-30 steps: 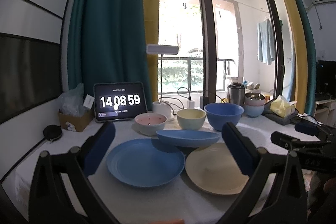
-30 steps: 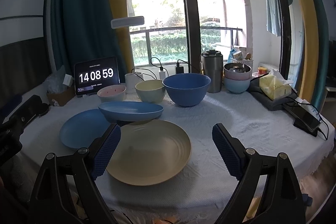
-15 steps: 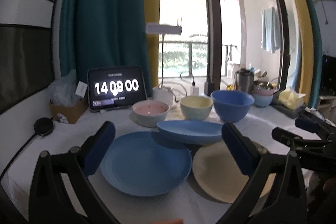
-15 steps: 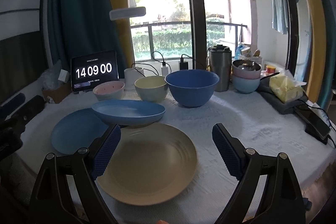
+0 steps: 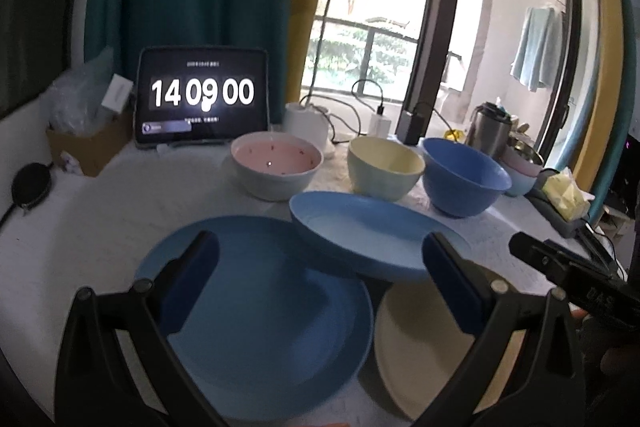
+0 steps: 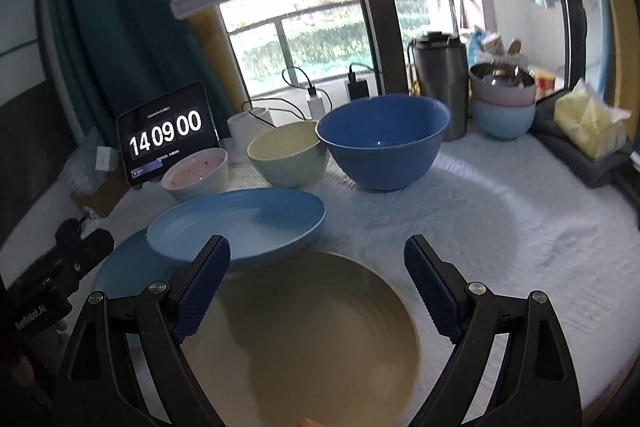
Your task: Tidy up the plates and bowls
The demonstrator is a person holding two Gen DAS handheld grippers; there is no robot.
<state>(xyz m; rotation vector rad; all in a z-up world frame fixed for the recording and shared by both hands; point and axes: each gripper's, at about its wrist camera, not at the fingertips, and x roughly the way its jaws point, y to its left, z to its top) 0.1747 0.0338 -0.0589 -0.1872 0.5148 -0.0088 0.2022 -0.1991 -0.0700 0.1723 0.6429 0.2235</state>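
Note:
A flat blue plate (image 5: 264,311) lies under my open, empty left gripper (image 5: 320,279). A deeper light-blue plate (image 5: 368,231) rests partly on it and on the beige plate (image 5: 424,347). My open, empty right gripper (image 6: 316,287) hovers over the beige plate (image 6: 304,339), behind which sits the light-blue plate (image 6: 240,223). A pink bowl (image 5: 276,163), a yellow-green bowl (image 5: 384,167) and a large blue bowl (image 5: 460,179) stand in a row behind; they also show in the right wrist view: the pink bowl (image 6: 196,175), the yellow-green bowl (image 6: 286,157), the large blue bowl (image 6: 384,139).
A tablet clock (image 5: 202,99) stands at the back left beside a cardboard box (image 5: 88,143). A lamp base (image 5: 306,123), chargers, a steel tumbler (image 6: 440,79), stacked bowls (image 6: 502,103) and a tissue pack (image 6: 588,123) line the back and right. A white cloth (image 6: 520,219) covers the table.
Both grippers have moved forward and down toward the plates, which now look larger and closer. Nothing on the table has moved.

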